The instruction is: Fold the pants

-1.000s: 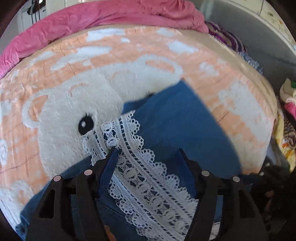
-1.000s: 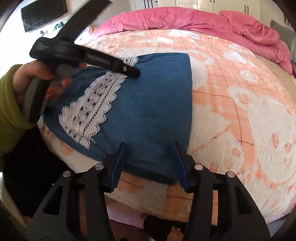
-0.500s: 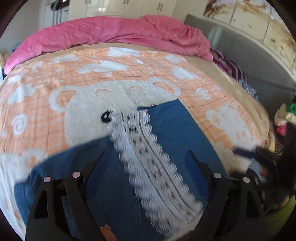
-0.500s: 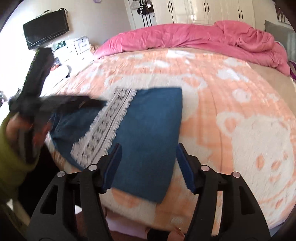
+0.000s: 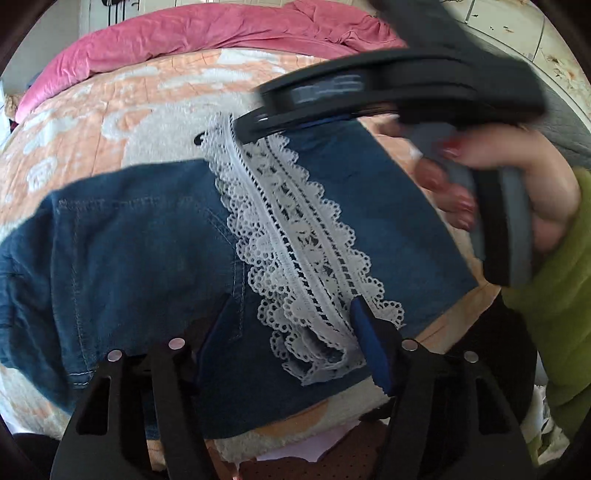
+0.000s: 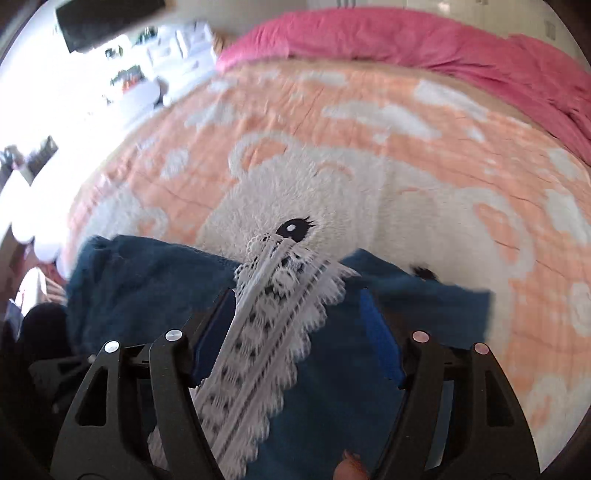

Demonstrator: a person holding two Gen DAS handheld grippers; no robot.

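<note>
Folded blue denim pants (image 5: 140, 236) with a white lace strip (image 5: 295, 236) lie on the bear-print blanket near the bed's front edge. My left gripper (image 5: 291, 332) hangs over the near end of the lace. Its jaws are apart and closing, with denim and lace lying between the blue pads (image 5: 369, 343), not pinched. A hand in a green sleeve (image 5: 554, 277) holds my right gripper (image 5: 243, 129) over the far end of the lace. In the right wrist view, the right gripper (image 6: 299, 325) straddles the lace strip (image 6: 280, 295), jaws opening, gripping nothing, over the pants (image 6: 147, 280).
An orange-and-white blanket (image 6: 369, 129) covers the bed. A crumpled pink duvet (image 5: 207, 33) lies along its far side. A dark TV (image 6: 107, 18) and white furniture (image 6: 170, 48) stand beyond the bed's left side. The bed's front edge (image 5: 295, 443) runs just under my left gripper.
My right gripper swung from the pants' near right corner to the far end of the lace and opened wider. My left gripper drew back toward the near edge; its jaws widened, then narrowed.
</note>
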